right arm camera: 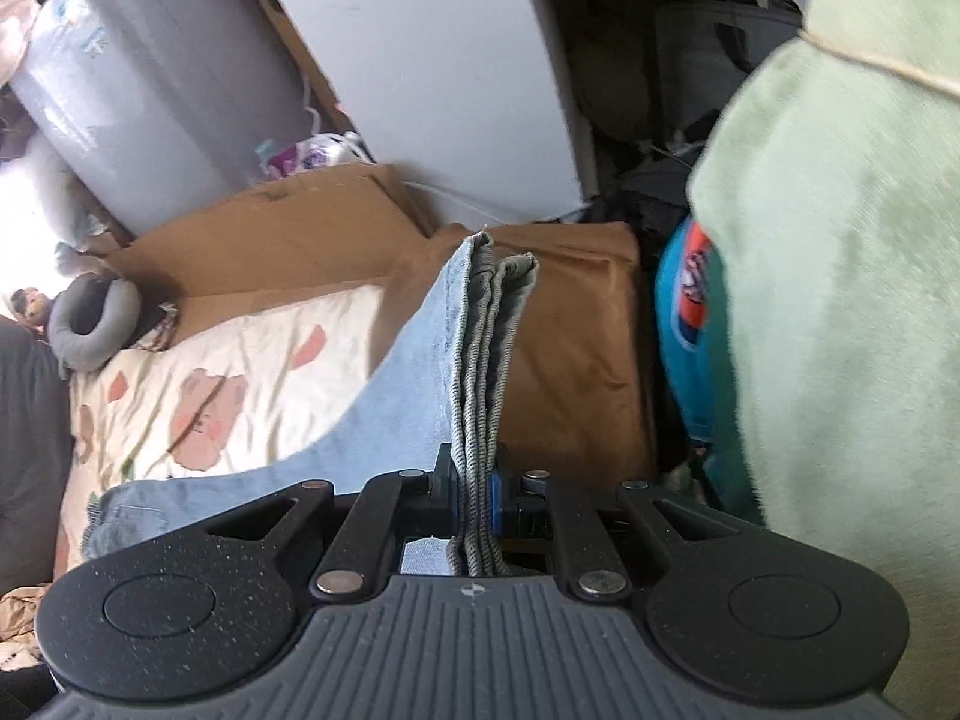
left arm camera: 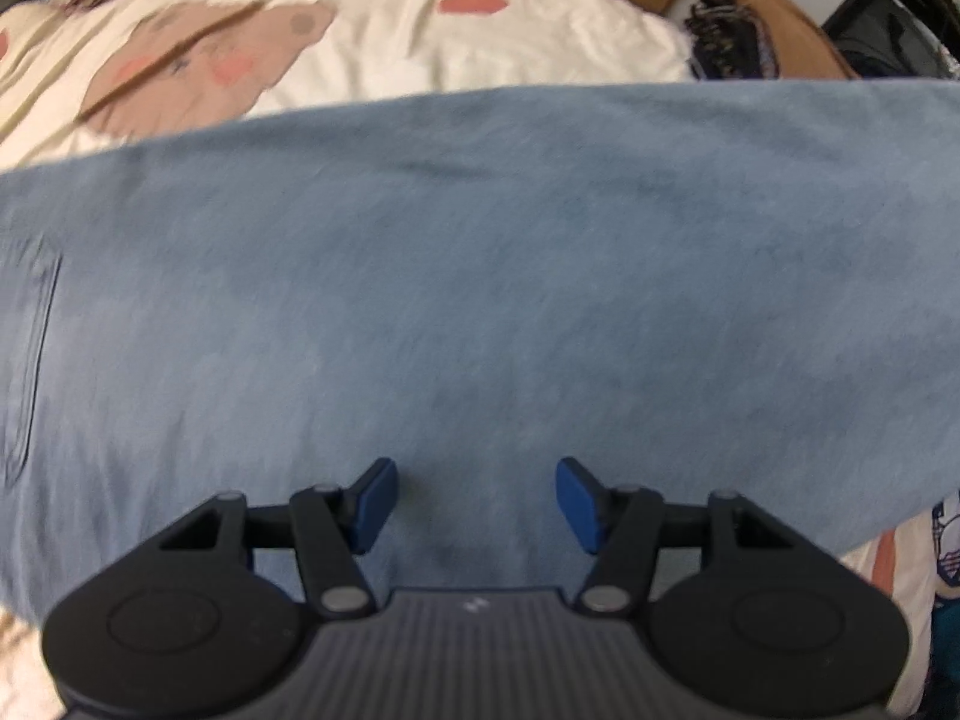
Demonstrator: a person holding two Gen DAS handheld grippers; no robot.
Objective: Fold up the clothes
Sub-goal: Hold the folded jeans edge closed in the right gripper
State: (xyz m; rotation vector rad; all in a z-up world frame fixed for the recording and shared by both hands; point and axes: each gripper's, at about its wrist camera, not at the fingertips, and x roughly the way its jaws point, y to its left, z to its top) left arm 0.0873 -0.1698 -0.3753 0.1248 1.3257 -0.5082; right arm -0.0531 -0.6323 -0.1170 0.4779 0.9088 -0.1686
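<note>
A light blue garment [left arm camera: 480, 276] with a stitched pocket at its left edge fills most of the left wrist view, spread over the bed. My left gripper [left arm camera: 477, 501] hovers just above it, jaws apart, blue pads [left arm camera: 378, 501] clear of the cloth and nothing between them. In the right wrist view my right gripper [right arm camera: 477, 495] is shut on a bunched edge of the same blue garment [right arm camera: 480, 360]. The folded hem stands up between the pads, and the rest of the cloth trails down to the left onto the bed.
The bed has a cream sheet [left arm camera: 372, 30] printed with bears and pink hearts. A brown cardboard panel [right arm camera: 288, 240] and brown cloth [right arm camera: 576, 336] stand behind it. A grey neck pillow [right arm camera: 90, 324] lies at the far left; a pale green plush thing [right arm camera: 840, 300] crowds the right.
</note>
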